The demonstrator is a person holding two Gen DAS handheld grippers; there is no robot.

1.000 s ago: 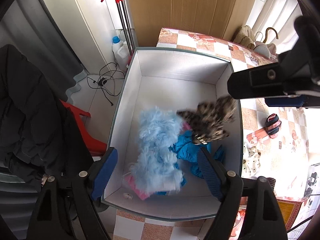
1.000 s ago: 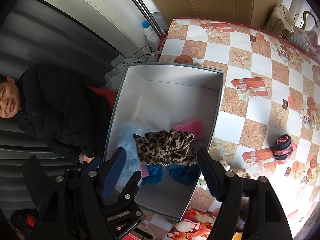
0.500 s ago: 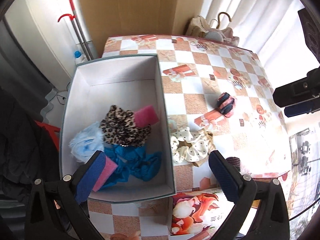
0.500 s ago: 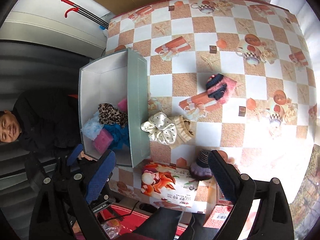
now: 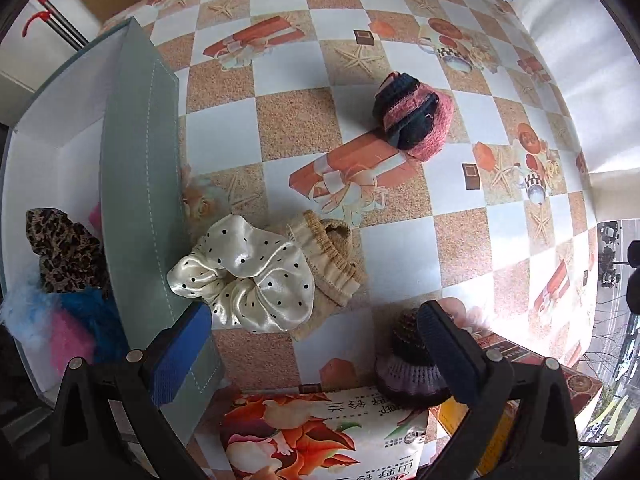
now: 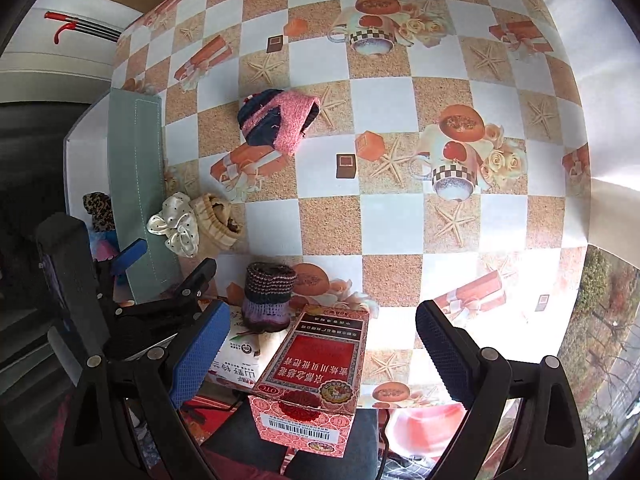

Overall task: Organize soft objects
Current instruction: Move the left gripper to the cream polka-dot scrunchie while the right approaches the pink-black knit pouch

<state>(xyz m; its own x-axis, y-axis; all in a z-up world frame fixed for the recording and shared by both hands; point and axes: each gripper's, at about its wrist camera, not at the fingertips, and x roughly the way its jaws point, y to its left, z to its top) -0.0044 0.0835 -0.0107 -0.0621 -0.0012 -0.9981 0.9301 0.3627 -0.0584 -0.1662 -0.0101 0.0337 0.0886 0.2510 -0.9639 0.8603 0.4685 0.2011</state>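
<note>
Scrunchies make up most of what is left: both the left tongs [image 5: 312,344] and the right tongs [image 6: 320,344] stand wide apart and empty, the left having just been opening. Already in the box [image 5: 136,184], left of the left tongs, lie a leopard piece [image 5: 64,252] and blue and pink ones. Still on the worktop [image 5: 400,248]: a dotted scrunchie [image 5: 248,276] just ahead of the left tongs, a beige one [image 5: 336,264] touching it, a pink-navy knit [image 5: 412,116] farther off, and a purple knit [image 6: 268,296] near the right tongs.

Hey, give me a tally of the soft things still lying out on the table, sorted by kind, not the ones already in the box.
Scrunchies: 2, the polka-dot satin scrunchie and the beige scrunchie.
Knitted pieces: 2, the pink and navy knit and the purple knit.
Total: 4
</note>
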